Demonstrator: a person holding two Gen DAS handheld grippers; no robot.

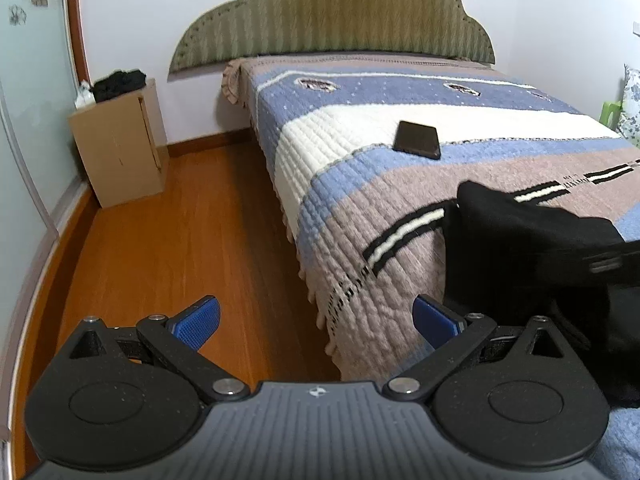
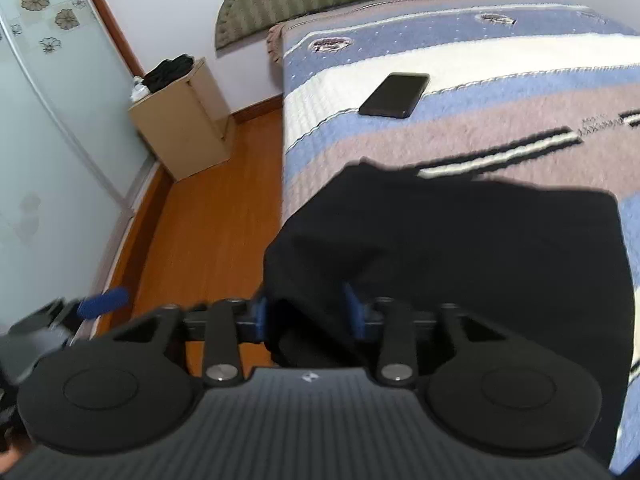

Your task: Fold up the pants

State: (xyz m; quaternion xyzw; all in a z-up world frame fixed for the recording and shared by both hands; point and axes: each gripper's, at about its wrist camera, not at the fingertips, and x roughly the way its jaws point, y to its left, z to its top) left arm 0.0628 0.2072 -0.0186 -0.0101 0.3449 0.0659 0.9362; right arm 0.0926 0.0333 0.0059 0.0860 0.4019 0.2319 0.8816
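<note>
Right gripper (image 2: 306,312) pointed down at the black pants (image 2: 460,264) on the bed (image 2: 500,140). Its jaws stood partly open with a fold of the cloth bunched between the blue pads (image 2: 261,312); whether the pads pressed on the cloth could not be told, since the fabric hid most of the right one. The pants lay near the bed's edge, over the brown and blue stripes of the quilt (image 1: 360,208), with one part draped over the side toward the wooden floor (image 2: 208,220).

Left gripper (image 1: 316,320) hung wide open over the floor just beside the bed, nothing between its pads (image 1: 196,326). In its view the pants showed at the right, and the right gripper came in from that edge, blurred.

Further up the bed a dark phone (image 2: 394,94) lay flat on the white stripe, well apart from the pants. A cabinet (image 1: 120,140) stood by the wall with dark cloth on top.
</note>
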